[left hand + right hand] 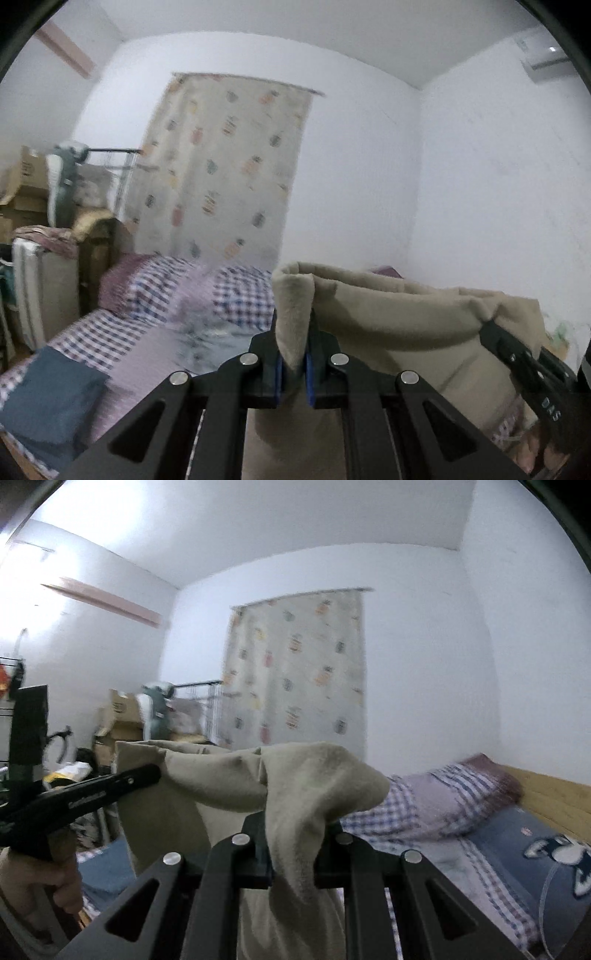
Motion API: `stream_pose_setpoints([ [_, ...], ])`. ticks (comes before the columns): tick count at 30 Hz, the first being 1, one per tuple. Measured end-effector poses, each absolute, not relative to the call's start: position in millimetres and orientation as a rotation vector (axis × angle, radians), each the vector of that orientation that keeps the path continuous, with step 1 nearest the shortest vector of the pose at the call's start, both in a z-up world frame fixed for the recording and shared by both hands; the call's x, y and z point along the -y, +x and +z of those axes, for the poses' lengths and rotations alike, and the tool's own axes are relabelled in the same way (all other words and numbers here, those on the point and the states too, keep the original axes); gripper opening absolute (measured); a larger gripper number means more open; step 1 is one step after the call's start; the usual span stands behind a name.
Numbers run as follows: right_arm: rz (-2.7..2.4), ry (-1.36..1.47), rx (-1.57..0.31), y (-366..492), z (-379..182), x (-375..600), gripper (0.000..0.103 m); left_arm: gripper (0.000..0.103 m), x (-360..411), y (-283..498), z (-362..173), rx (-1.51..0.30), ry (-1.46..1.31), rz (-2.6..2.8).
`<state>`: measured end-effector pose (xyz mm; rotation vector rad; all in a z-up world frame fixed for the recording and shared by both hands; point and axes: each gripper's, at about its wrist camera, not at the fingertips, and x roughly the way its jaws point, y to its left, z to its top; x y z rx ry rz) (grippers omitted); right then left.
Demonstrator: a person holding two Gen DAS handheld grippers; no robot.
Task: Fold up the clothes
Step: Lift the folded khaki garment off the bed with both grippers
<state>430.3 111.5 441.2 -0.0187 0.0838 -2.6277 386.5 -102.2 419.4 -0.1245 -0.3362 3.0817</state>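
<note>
A beige fleece garment (406, 325) hangs in the air above the bed, stretched between both grippers. My left gripper (293, 363) is shut on one upper edge of it, with cloth bunched between the blue pads. The right gripper (495, 328) shows at the right of the left wrist view, clamped on the far corner. In the right wrist view my right gripper (291, 849) is shut on a fold of the same garment (229, 782), which drapes down over the jaws. The left gripper (147, 773) reaches in from the left, held by a hand (40, 878).
Below lies a bed with a checked sheet (122, 332) and checked pillows (436, 797). A folded dark blue cloth (51, 402) sits on the bed's near left. A blue quilt with a cartoon print (535, 853) lies at the right. Boxes (26, 181) and a patterned curtain (221, 166) stand behind.
</note>
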Motion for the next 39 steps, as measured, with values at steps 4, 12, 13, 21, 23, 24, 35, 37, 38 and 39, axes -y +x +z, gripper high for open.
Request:
stream_pose_setpoints([
  [4, -2.494, -0.05, -0.069, 440, 463, -52, 0.013, 0.008, 166, 411, 446, 0.386, -0.056, 3.173],
  [12, -2.253, -0.067, -0.038, 453, 480, 80, 0.013, 0.008, 304, 465, 481, 0.415, -0.006, 3.296],
  [13, -2.226, -0.056, -0.032, 453, 479, 96, 0.013, 0.008, 323, 469, 482, 0.41, -0.014, 3.326],
  [21, -2.054, 0.091, -0.044, 449, 433, 228, 0.013, 0.008, 449, 472, 441, 0.432, -0.221, 3.558],
  [23, -2.024, 0.13, -0.054, 445, 416, 260, 0.013, 0.008, 470, 472, 421, 0.45, -0.271, 3.596],
  [24, -2.01, 0.153, -0.058, 442, 407, 274, 0.013, 0.008, 483, 472, 411, 0.472, -0.291, 3.608],
  [35, -1.98, 0.459, -0.058, 333, 298, 416, 0.013, 0.008, 609, 390, 301, 0.724, -0.568, 3.632],
  [37, -1.995, 0.508, -0.066, 297, 281, 428, 0.013, 0.008, 631, 354, 280, 0.728, -0.634, 3.616],
  [38, -2.002, 0.535, -0.072, 278, 273, 435, 0.013, 0.008, 639, 337, 271, 0.726, -0.664, 3.609],
  [39, -2.01, 0.563, -0.079, 258, 266, 442, 0.013, 0.008, 648, 318, 263, 0.724, -0.698, 3.596],
])
